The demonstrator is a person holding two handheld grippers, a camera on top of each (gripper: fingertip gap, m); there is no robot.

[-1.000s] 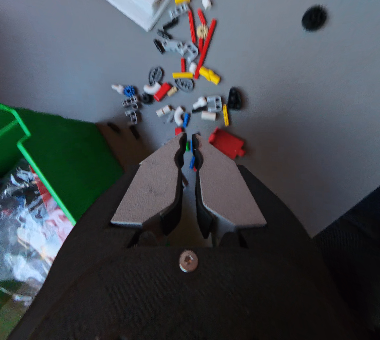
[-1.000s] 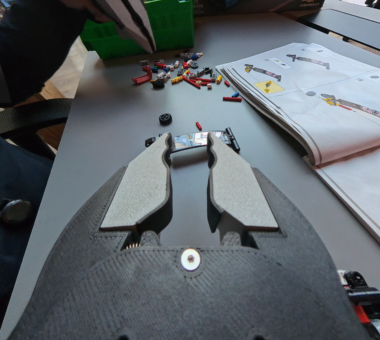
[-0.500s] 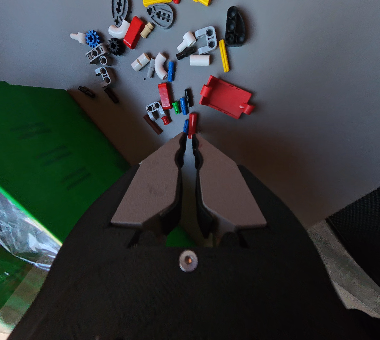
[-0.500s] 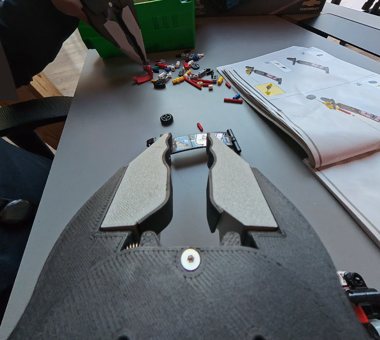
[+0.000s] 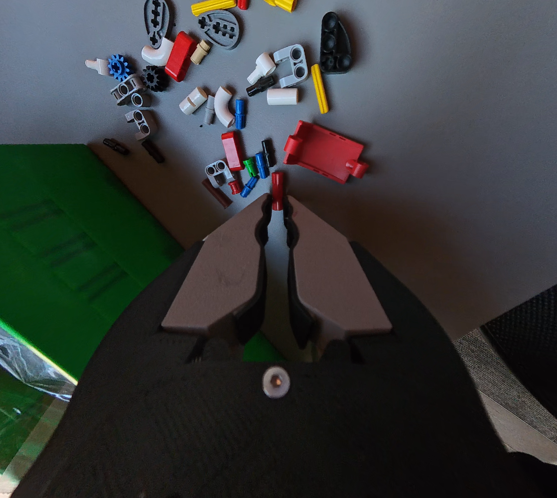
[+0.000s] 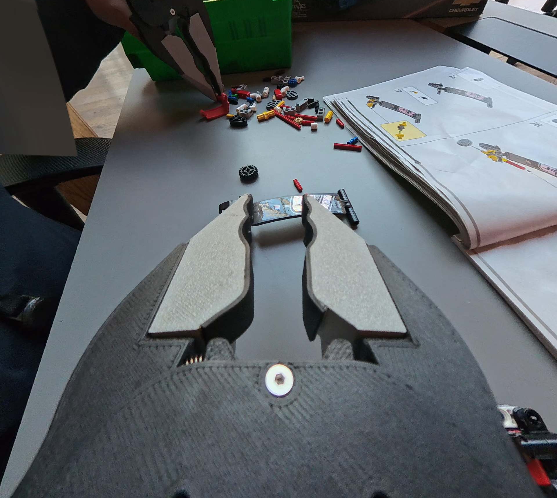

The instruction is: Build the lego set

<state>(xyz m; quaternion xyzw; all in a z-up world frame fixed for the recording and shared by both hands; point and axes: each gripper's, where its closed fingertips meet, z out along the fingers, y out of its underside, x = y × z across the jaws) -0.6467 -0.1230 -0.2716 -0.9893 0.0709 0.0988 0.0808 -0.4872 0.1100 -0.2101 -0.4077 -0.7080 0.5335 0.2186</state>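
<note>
The left gripper (image 5: pixel 277 202) pinches a small red plastic pin (image 5: pixel 277 190) beside scattered building parts, while the right gripper (image 6: pixel 275 205) clamps a curved glossy black panel (image 6: pixel 278 208).

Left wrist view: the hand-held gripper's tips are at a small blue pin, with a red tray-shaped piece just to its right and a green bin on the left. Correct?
Not quite. In the left wrist view the pin at the hand-held gripper tips is red, not blue. The red tray-shaped piece and green bin are as stated.
</note>
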